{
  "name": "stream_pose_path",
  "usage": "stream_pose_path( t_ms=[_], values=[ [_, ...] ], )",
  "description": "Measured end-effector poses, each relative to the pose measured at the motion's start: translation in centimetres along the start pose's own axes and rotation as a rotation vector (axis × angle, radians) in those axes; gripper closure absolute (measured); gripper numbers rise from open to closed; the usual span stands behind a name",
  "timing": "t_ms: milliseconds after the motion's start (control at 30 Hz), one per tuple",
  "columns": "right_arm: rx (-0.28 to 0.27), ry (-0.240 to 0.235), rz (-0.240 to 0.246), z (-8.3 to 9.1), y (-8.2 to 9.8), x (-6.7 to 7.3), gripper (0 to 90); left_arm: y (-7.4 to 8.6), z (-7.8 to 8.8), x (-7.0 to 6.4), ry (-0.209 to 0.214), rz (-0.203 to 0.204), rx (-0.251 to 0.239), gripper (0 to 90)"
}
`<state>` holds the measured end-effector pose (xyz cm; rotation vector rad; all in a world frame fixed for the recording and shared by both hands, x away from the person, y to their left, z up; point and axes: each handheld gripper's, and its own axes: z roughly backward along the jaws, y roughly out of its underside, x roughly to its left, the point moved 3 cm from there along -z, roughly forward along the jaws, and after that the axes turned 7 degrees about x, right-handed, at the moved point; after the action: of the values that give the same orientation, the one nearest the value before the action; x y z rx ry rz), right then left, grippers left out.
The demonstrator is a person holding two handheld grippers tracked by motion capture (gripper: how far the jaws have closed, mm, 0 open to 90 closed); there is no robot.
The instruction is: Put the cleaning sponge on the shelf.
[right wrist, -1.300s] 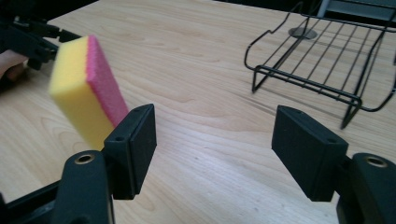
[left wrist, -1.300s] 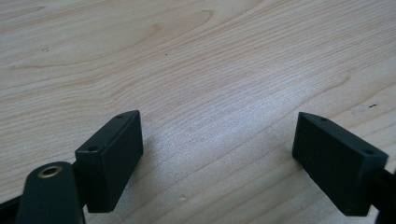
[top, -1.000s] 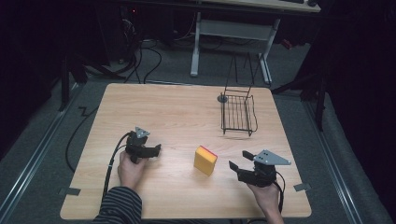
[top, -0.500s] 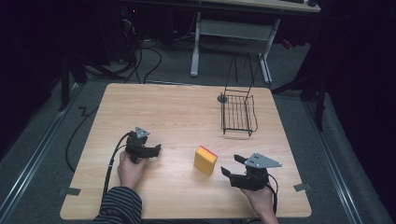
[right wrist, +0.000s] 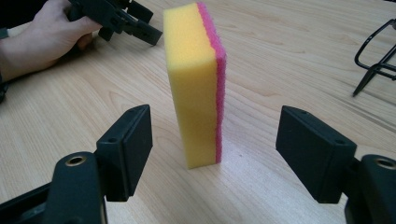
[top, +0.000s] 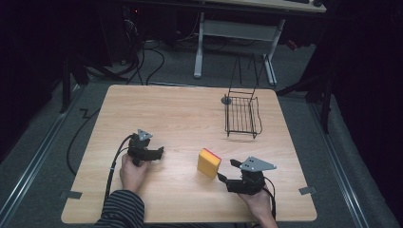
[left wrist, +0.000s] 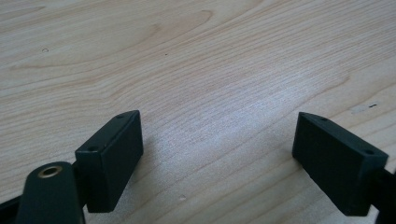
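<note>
A: Lower middle of the high view: the sponge [top: 209,162], yellow with a pink scouring face, stands on edge on the table [top: 180,118]. The right gripper [top: 227,171] sits just to its lower right, jaws wide and touching nothing.

B: Confirmed in the right gripper view. The sponge [right wrist: 196,84] rises centre frame, ahead of the two black jaws and not yet between them. Left gripper?

A: The left gripper [top: 154,153] rests at lower left of the high view, well apart from the sponge. Its own view has the jaws spread wide over bare wood.

B: Judgement on the step: an approach for a grasp. Keep the jaws level and slide forward until the sponge sits deep between the pads. Pinch across the yellow and pink faces low down; it is narrow-footed and a nudge could topple it. Close gently, since foam squashes.

A: Change since the earlier high views: the right hand has come in from the lower right toward the sponge, and its jaws have just been opening, with nothing between them. The left hand has not shifted. The wire basket [top: 242,116] at upper right is unmoved.
</note>
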<state>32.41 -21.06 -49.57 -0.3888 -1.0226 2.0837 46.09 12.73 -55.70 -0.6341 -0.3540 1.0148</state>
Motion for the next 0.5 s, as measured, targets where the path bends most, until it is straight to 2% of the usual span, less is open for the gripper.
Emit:
stream_pose_path(
  t_ms=[500],
  values=[
    [0.010,-0.026,-0.002,-1.9,-0.4,0.3,28.1,0.0,0.0,0.0,-0.001,0.000,-0.002,16.9]
  ],
)
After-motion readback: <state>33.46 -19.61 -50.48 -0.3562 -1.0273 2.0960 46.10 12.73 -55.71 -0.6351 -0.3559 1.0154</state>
